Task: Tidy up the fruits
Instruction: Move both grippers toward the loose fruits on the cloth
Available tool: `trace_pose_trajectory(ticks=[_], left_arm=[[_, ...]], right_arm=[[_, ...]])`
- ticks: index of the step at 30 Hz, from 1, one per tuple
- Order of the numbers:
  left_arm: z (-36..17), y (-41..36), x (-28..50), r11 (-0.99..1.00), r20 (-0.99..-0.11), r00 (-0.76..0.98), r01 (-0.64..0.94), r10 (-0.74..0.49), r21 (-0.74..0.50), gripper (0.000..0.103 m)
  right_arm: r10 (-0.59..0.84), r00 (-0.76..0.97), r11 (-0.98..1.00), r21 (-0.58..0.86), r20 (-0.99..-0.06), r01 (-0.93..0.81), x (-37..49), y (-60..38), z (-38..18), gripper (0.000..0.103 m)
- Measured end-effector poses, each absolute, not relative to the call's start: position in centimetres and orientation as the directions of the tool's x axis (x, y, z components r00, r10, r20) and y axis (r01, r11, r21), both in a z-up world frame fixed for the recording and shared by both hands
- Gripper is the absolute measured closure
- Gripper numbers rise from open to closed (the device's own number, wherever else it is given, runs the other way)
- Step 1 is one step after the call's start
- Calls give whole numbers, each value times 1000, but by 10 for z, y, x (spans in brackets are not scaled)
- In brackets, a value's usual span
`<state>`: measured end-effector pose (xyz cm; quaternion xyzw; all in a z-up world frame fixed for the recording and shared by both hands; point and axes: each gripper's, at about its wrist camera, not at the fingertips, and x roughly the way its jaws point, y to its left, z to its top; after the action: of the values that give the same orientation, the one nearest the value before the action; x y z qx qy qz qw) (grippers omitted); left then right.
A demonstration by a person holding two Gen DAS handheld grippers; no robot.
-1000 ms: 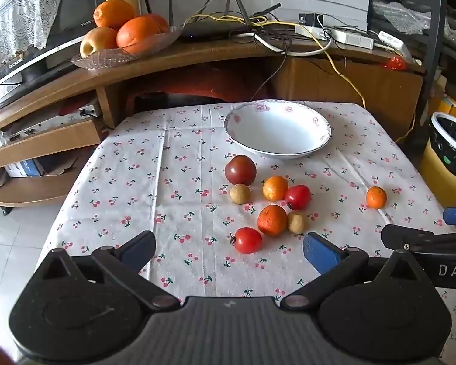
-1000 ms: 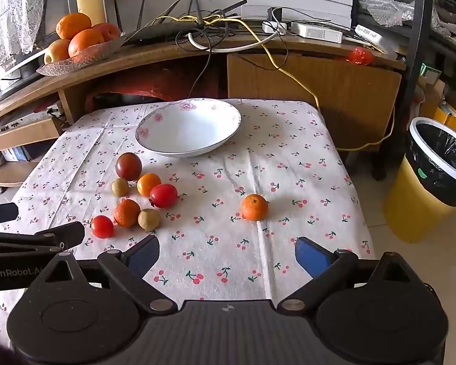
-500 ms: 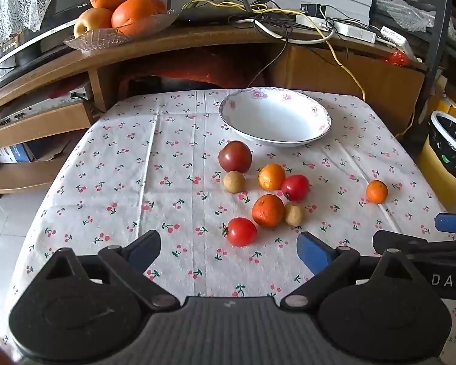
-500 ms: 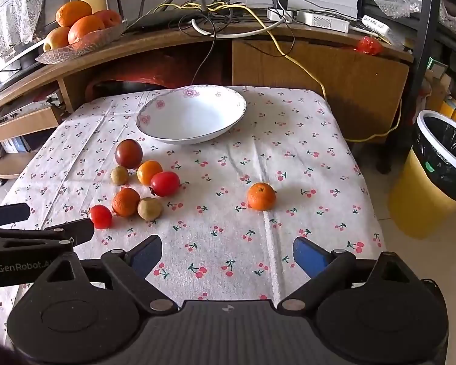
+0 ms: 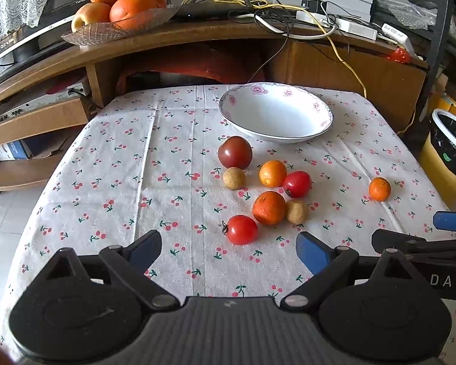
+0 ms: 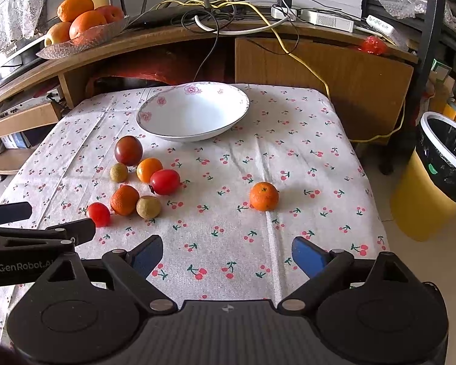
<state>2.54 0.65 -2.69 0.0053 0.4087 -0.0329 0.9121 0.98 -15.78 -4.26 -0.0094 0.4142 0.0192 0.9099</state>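
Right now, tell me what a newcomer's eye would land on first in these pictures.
First, the cluster of fruit on the cherry-print tablecloth, left of centre: tomatoes, small oranges and two tan round fruits. Behind it stands an empty white bowl, and one lone orange sits apart to the right. Both the left gripper and the right gripper are open and hold nothing.
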Motion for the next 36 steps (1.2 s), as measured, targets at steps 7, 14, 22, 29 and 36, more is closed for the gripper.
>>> trace_pose_trajectory(ticks=[7,14,22,29,36], left_arm=[[-28,3,26,997,-741,669,82,-53,2,2],[-32,2,28,994,-741,668,110,-67,9,2],[-39,2,33,990,-749,657,138,-81,13,2],[-47,4,41,987,-759,643,160,-105,-1,4],[-53,3,49,982,-766,629,189,-130,-12,11]], right_arm=[[35,646,999,9,-762,-43,11,-160,-45,17],[48,634,998,18,-772,-53,12,-161,-49,19],[71,617,996,27,-783,-80,14,-157,-53,21],[83,595,996,41,-799,-84,20,-156,-60,21],[96,581,994,52,-808,-91,25,-155,-65,21]])
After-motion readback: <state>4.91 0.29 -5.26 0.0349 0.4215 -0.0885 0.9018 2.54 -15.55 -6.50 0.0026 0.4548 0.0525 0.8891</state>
